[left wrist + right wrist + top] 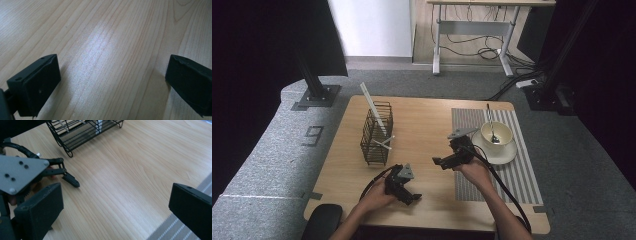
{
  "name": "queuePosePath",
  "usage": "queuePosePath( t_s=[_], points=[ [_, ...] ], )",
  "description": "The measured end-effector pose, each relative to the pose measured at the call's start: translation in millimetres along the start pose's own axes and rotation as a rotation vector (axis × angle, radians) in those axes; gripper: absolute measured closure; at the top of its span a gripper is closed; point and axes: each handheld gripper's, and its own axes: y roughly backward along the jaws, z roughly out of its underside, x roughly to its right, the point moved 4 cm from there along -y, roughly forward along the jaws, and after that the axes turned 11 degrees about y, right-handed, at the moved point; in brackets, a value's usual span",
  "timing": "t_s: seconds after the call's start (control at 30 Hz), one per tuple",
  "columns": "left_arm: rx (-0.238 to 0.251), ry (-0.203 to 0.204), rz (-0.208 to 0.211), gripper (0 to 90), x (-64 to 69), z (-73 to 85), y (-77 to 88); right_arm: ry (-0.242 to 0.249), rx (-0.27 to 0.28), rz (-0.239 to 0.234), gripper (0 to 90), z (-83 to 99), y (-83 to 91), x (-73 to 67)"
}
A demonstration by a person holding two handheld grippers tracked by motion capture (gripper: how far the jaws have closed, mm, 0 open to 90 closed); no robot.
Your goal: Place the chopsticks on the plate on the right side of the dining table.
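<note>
1. While both jaw pairs stand spread with nothing between them, the largest thing under them is the wooden surface (422, 125), bare in the stretch that separates the two grippers.
2. The striped mat (507, 165) covers the surface on the far side of the right gripper (439, 161) from the left one; in the right gripper view a corner of it lies just under the right-hand jaw.
3. The wire basket (377, 134) stands beyond the left gripper (413, 197) and off to the side of the right gripper's jaws, well apart from both; white sticks (374, 107) lean in it, one rising above its rim.
4. The saucer (497, 152) with the cup (497, 134) sits on the mat just behind the right gripper, away from where its jaws point; a spoon (490, 124) stands in the cup.
5. The left gripper rests low at the near edge, its jaws aimed toward the right gripper's side.
6. The right gripper view looks across at the left gripper (71, 181) and the basket's foot (67, 152), neither of which the left gripper view offers: between its wide-open jaws there is plain wood grain (112, 62).
7. The cup, saucer and spoon can be seen from the high view.
</note>
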Motion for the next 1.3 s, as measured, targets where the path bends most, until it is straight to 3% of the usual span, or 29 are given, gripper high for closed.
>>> queuePosePath(
  t_s=[0.7,1.23,1.3],
  points=[
    [-0.002,0.003,0.003,0.0,0.3,0.1,0.1,0.058,0.006,-0.064,0.0,-51.2,-19.2,-12.2],
    [-0.006,-0.002,0.004,0.0,0.1,0.2,0.3,0.122,0.024,-0.115,0.0,-94.5,-33.2,-31.0],
    [-0.006,-0.001,0.003,0.0,0.1,0.2,0.3,0.131,0.047,-0.117,4.4,-102.1,-34.1,-33.0]
  ],
)
